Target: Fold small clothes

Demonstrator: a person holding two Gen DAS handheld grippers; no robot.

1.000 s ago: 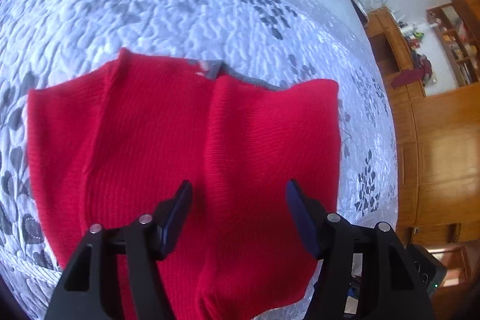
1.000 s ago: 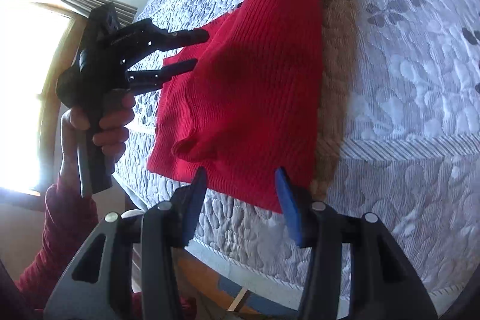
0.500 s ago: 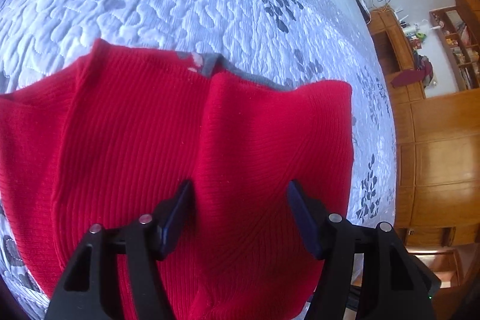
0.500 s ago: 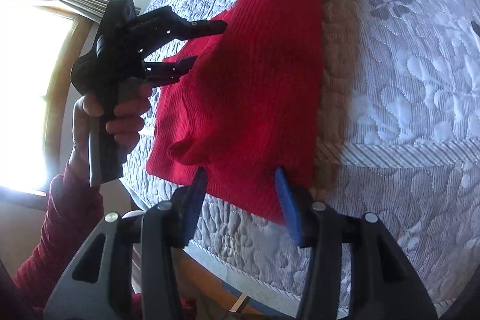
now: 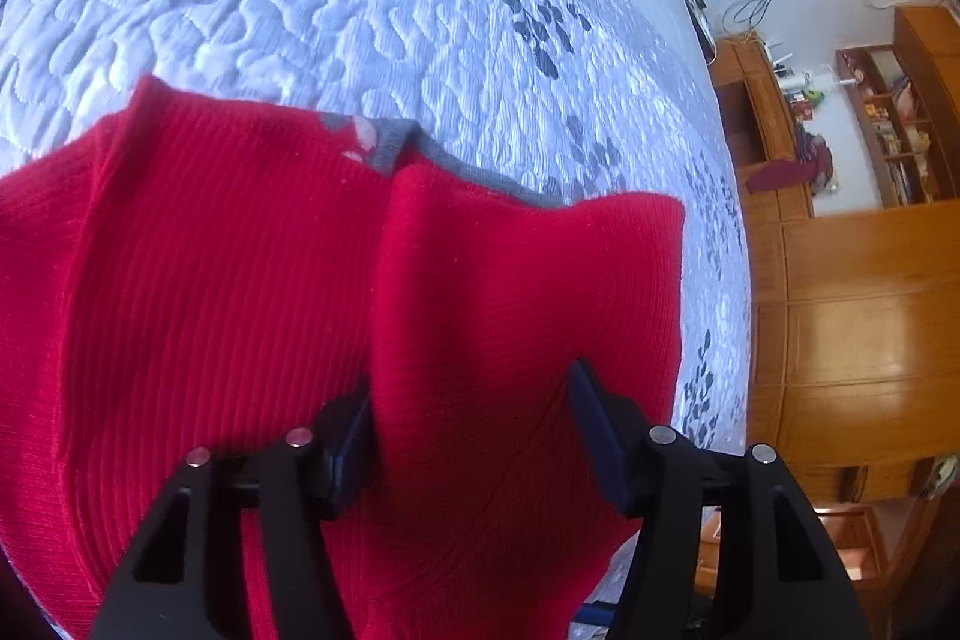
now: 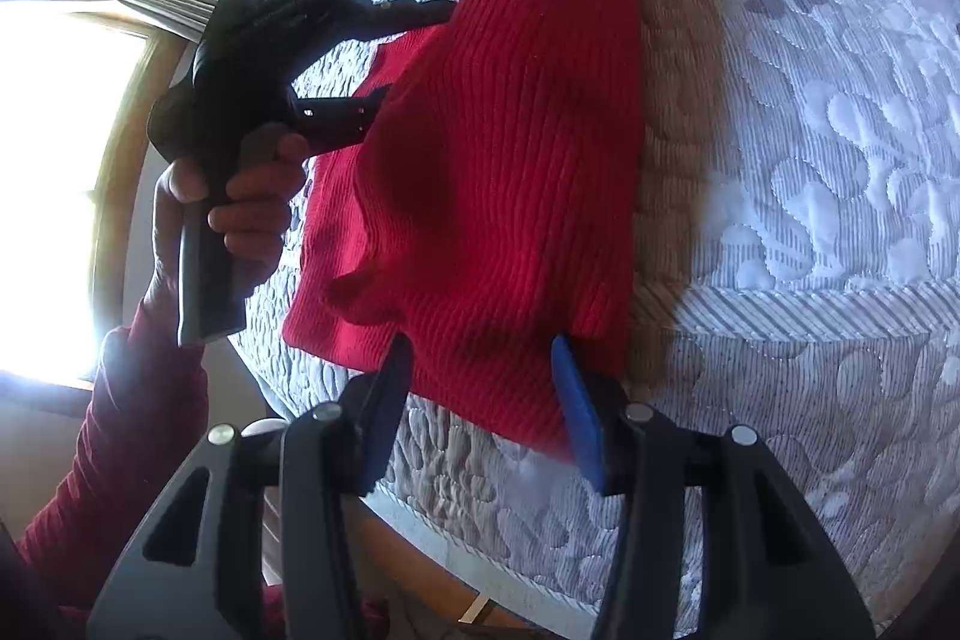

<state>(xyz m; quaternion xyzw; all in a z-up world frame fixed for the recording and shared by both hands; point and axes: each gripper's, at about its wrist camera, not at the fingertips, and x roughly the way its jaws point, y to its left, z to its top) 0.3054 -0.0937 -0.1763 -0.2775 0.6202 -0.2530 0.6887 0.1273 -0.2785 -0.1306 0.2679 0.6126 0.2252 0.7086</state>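
Red knit (image 5: 240, 310) lies on bed (image 5: 360, 10), sides folded in; a raised fold sits between released left tongs (image 5: 474, 430), jaws just narrowing. Right tongs (image 6: 486, 400) released at hem. Cross-fold left.

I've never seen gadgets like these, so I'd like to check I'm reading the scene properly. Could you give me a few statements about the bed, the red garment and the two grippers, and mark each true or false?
1. The red knitted garment lies on a quilted bedspread with a grey leaf pattern. True.
2. The garment is blue. False: it is red, with a grey trim at its far edge.
3. A raised fold of the garment stands between the fingers of the left gripper. True.
4. The left gripper is held by a bare arm. False: the hand holding it comes from a red sleeve.
5. The right gripper is far from the garment. False: its fingers stand at the garment's near edge.
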